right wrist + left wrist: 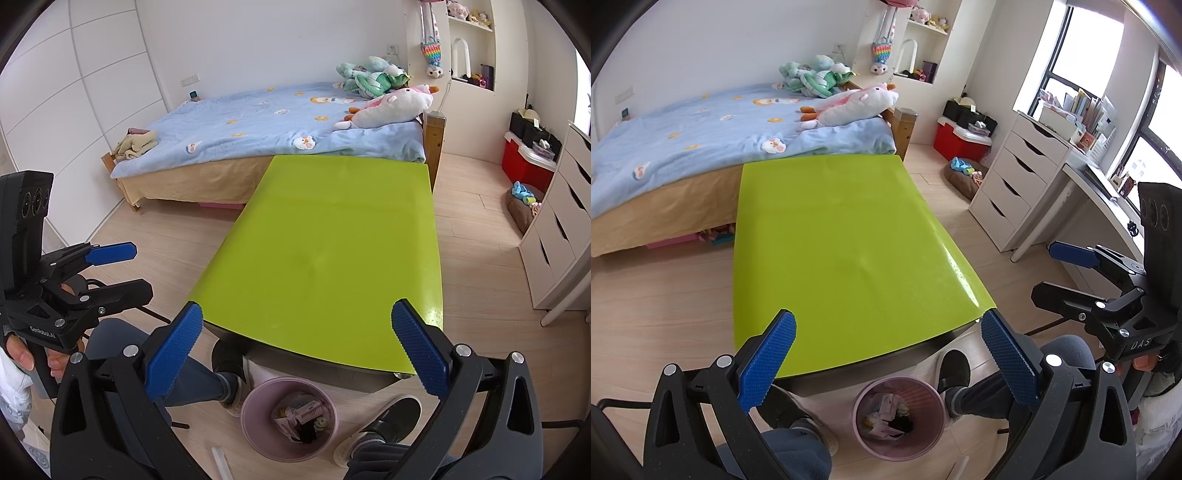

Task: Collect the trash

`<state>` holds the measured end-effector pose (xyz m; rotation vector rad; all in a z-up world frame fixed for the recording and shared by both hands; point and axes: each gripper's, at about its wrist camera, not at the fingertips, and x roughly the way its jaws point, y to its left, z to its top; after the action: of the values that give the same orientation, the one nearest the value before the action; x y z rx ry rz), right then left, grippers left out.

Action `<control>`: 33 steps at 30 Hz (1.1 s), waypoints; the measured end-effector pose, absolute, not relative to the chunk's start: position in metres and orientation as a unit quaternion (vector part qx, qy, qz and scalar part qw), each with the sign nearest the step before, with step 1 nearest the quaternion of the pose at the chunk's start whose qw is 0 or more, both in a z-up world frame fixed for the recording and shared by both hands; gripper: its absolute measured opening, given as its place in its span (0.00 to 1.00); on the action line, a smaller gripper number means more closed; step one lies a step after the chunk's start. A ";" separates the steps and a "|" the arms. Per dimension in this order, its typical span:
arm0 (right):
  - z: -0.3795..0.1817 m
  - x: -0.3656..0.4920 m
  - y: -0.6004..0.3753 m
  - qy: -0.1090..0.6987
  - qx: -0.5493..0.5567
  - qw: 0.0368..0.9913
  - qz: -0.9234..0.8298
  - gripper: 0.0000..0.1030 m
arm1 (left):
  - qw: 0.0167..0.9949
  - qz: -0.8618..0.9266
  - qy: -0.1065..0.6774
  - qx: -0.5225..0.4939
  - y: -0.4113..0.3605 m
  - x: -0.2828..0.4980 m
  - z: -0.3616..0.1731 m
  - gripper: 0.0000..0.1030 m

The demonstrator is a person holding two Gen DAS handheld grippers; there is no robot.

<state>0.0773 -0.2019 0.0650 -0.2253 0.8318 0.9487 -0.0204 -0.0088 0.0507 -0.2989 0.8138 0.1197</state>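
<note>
A pink trash bin stands on the floor at the near edge of the green table, between the person's feet. It holds several scraps of paper and wrappers. It also shows in the right wrist view. My left gripper is open and empty, held above the table's near edge and the bin. My right gripper is open and empty at the same height. The right gripper shows at the right of the left wrist view, and the left gripper at the left of the right wrist view.
A bed with plush toys stands beyond the table. A white drawer unit and desk are at the right, with a red box and a brown cushion on the floor. The person's feet flank the bin.
</note>
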 end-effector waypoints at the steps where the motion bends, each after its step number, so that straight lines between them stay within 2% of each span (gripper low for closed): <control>1: 0.065 0.077 -0.202 0.388 -0.105 0.802 0.442 0.97 | 0.906 0.058 0.394 -0.144 -0.010 -0.021 0.051 0.94; 33: 0.062 0.080 -0.203 0.393 -0.105 0.801 0.439 0.97 | 0.906 0.057 0.395 -0.145 -0.011 -0.019 0.052 0.94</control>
<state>0.0800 -0.2027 0.0616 -0.2259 0.8432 0.9423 -0.0195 -0.0109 0.0516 -0.2992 0.8151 0.1185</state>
